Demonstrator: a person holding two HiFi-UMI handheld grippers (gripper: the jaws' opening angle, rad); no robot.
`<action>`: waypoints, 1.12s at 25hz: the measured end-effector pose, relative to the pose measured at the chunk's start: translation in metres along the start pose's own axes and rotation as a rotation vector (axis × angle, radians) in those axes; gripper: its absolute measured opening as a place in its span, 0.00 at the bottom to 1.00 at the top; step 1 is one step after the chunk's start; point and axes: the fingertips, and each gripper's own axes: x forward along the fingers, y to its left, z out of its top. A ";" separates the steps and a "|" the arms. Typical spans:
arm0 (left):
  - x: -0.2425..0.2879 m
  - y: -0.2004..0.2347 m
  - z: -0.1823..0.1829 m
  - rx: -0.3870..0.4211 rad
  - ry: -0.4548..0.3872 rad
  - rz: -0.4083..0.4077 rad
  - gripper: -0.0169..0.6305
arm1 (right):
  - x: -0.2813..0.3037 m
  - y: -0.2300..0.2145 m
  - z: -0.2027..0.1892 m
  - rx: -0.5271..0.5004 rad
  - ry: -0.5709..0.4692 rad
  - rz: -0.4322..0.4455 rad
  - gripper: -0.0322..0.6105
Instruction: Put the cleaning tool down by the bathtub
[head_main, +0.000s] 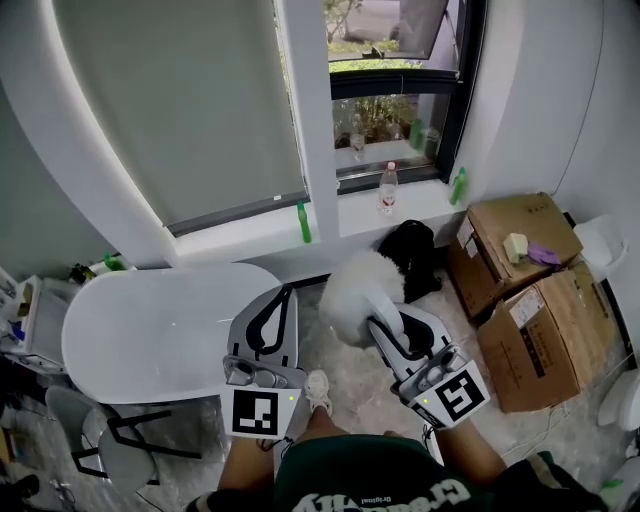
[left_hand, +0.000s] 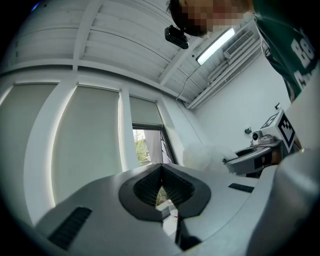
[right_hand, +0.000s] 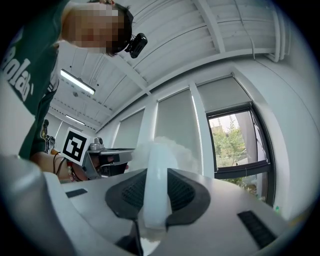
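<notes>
The white oval bathtub (head_main: 150, 325) stands at the left under the blinded window. The cleaning tool is a fluffy white duster (head_main: 358, 285) on a white handle (right_hand: 156, 192). My right gripper (head_main: 392, 322) is shut on that handle, and the fluffy head (right_hand: 167, 150) sticks up past the jaws, above the floor to the right of the tub's end. My left gripper (head_main: 283, 295) hovers over the tub's right end with its jaws together and nothing in them. The left gripper view shows the jaw tips (left_hand: 161, 169) meeting, with the duster (left_hand: 205, 154) off to the right.
Two cardboard boxes (head_main: 515, 245) (head_main: 545, 335) stand at the right, and a black bag (head_main: 412, 252) lies under the window. Bottles (head_main: 388, 188) (head_main: 303, 222) stand on the sill. A grey chair (head_main: 105, 445) sits near the tub at the lower left.
</notes>
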 end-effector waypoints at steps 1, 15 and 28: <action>0.005 0.004 -0.004 -0.005 0.004 -0.002 0.04 | 0.004 -0.003 -0.003 0.001 0.006 -0.003 0.20; 0.079 0.090 -0.041 -0.021 0.012 0.001 0.04 | 0.104 -0.044 -0.034 0.049 0.071 -0.040 0.20; 0.140 0.187 -0.070 -0.027 -0.008 -0.021 0.04 | 0.216 -0.075 -0.044 0.025 0.070 -0.084 0.20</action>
